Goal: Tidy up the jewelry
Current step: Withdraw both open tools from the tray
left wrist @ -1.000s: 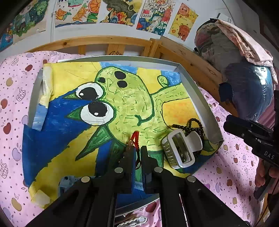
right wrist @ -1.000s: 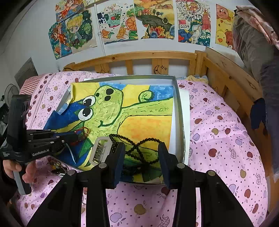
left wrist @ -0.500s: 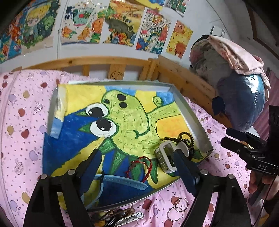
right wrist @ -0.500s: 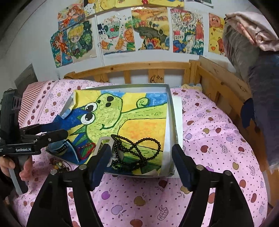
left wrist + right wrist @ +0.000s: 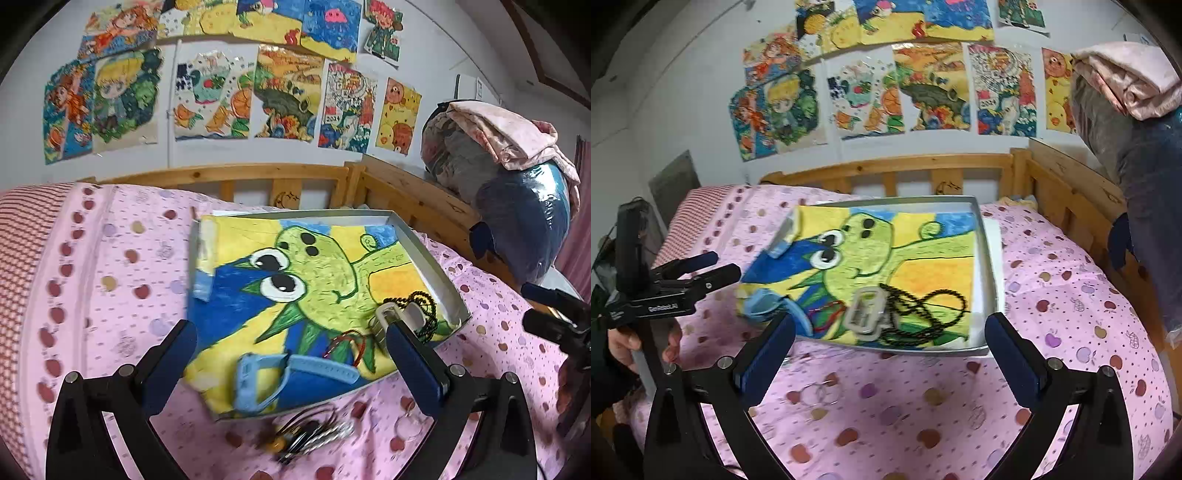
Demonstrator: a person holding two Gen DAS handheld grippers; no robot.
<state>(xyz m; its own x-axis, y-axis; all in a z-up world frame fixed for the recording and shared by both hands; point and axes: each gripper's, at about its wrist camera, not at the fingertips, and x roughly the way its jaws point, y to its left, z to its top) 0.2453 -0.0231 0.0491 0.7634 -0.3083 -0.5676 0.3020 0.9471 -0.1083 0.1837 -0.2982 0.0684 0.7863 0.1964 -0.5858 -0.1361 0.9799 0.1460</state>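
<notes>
A grey-rimmed tray [image 5: 295,214] lined with a frog painting lies on the bed. Near its front edge rest a light-blue watch [image 5: 258,376], a red string bracelet [image 5: 347,343], a white hair claw [image 5: 384,321] and a black bead necklace [image 5: 424,310]. My left gripper [image 5: 291,365] hovers open over the tray's front edge, holding nothing. The right wrist view shows the same tray [image 5: 886,199], watch [image 5: 768,302], bracelet [image 5: 823,314], claw [image 5: 866,310] and necklace [image 5: 923,314]. My right gripper [image 5: 890,354] stands wide open and empty in front of the tray.
Loose keys and clips [image 5: 310,435] and thin rings [image 5: 820,393] lie on the pink dotted sheet in front of the tray. A wooden bed rail [image 5: 905,166] runs behind, with bundled bedding [image 5: 517,206] at right. A hand [image 5: 620,343] holds the left gripper [image 5: 716,267].
My left gripper opened, let go of the red bracelet in the tray, and drew back and up. My right gripper opened wider and backed away from the necklace.
</notes>
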